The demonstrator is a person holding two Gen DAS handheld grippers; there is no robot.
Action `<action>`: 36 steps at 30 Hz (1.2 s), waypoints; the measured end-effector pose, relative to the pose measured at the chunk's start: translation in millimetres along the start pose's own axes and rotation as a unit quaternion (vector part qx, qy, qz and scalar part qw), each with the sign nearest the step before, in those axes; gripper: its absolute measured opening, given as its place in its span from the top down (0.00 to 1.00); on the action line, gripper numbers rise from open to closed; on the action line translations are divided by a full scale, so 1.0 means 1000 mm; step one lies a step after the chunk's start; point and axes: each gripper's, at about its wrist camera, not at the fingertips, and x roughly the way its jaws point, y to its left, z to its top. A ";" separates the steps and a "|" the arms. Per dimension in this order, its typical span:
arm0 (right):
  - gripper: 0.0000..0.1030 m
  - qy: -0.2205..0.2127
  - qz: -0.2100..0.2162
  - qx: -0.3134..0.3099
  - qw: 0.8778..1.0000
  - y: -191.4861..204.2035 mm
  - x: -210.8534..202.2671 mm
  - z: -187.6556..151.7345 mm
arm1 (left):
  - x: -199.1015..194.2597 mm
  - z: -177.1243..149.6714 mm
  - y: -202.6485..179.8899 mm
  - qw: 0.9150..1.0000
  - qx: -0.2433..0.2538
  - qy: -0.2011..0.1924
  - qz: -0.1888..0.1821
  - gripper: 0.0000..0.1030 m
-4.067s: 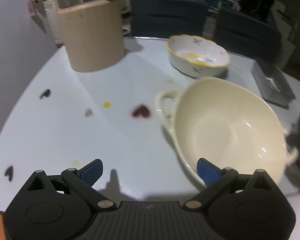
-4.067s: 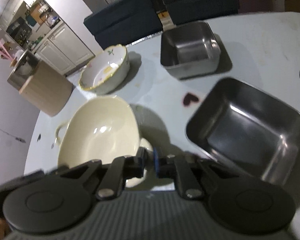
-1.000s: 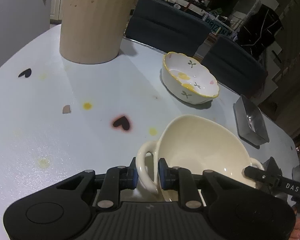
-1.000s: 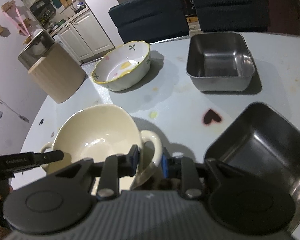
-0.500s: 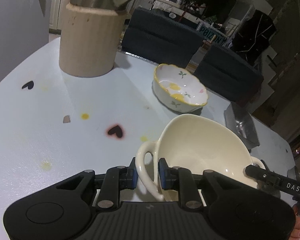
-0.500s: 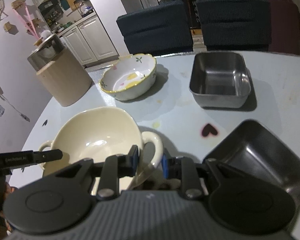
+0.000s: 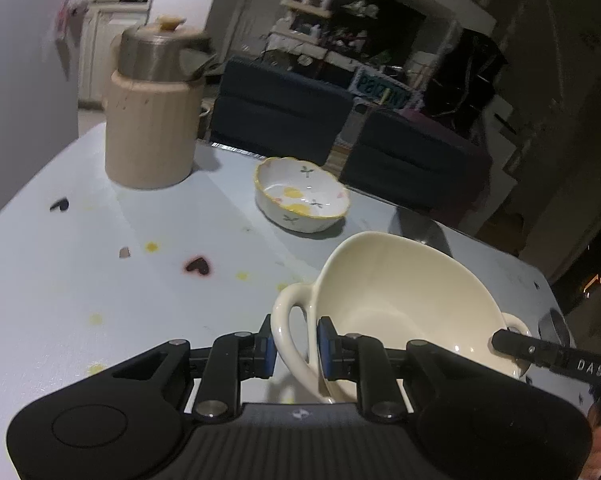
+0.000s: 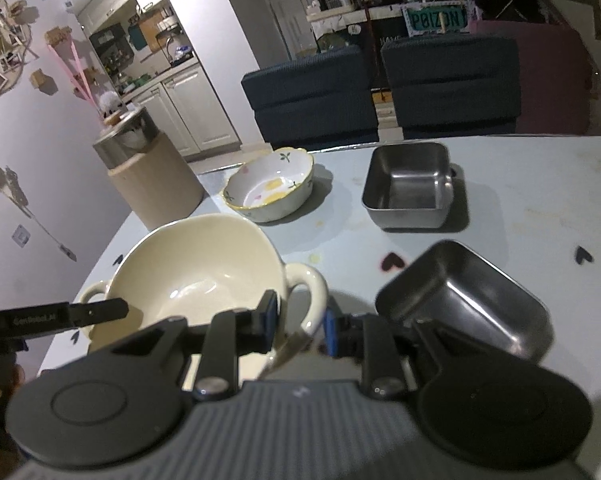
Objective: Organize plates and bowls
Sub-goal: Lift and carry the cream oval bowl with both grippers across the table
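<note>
A cream two-handled bowl (image 7: 400, 292) is held up above the table between both grippers. My left gripper (image 7: 296, 346) is shut on its left handle. My right gripper (image 8: 298, 322) is shut on its right handle; the bowl also shows in the right wrist view (image 8: 196, 268). A floral bowl with a yellow rim (image 7: 300, 196) stands on the table beyond it, also in the right wrist view (image 8: 270, 188). A small square steel dish (image 8: 410, 184) and a larger steel dish (image 8: 464, 300) stand to the right.
A beige ribbed canister with a steel lid (image 7: 152, 120) stands at the table's far left corner. The pale blue table (image 7: 80, 264) has heart stickers and yellow spots. Two dark chairs (image 8: 380, 88) stand behind the far edge.
Both grippers have lifted the cream bowl higher off the table and tilted it; more of the room shows behind. The floral bowl and steel dishes have stayed put.
</note>
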 end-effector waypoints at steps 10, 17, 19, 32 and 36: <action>0.72 -0.014 -0.005 0.024 1.000 -0.011 -0.053 -0.044 | -0.033 -0.037 -0.018 1.000 0.016 -0.005 -0.018 0.79; 0.72 -0.010 -0.016 0.028 0.999 -0.011 -0.072 -0.071 | -0.045 -0.060 -0.018 0.999 0.020 0.001 -0.030 0.79; 0.72 -0.009 -0.018 0.027 0.999 -0.011 -0.076 -0.077 | -0.046 -0.067 -0.019 0.999 0.021 0.002 -0.035 0.79; 0.72 0.019 -0.031 0.040 0.998 -0.034 -0.068 -0.107 | -0.018 -0.097 -0.026 0.997 0.041 0.052 -0.035 0.78; 0.72 0.026 -0.037 0.041 0.998 -0.036 -0.061 -0.110 | -0.010 -0.097 -0.025 0.997 0.040 0.059 -0.034 0.78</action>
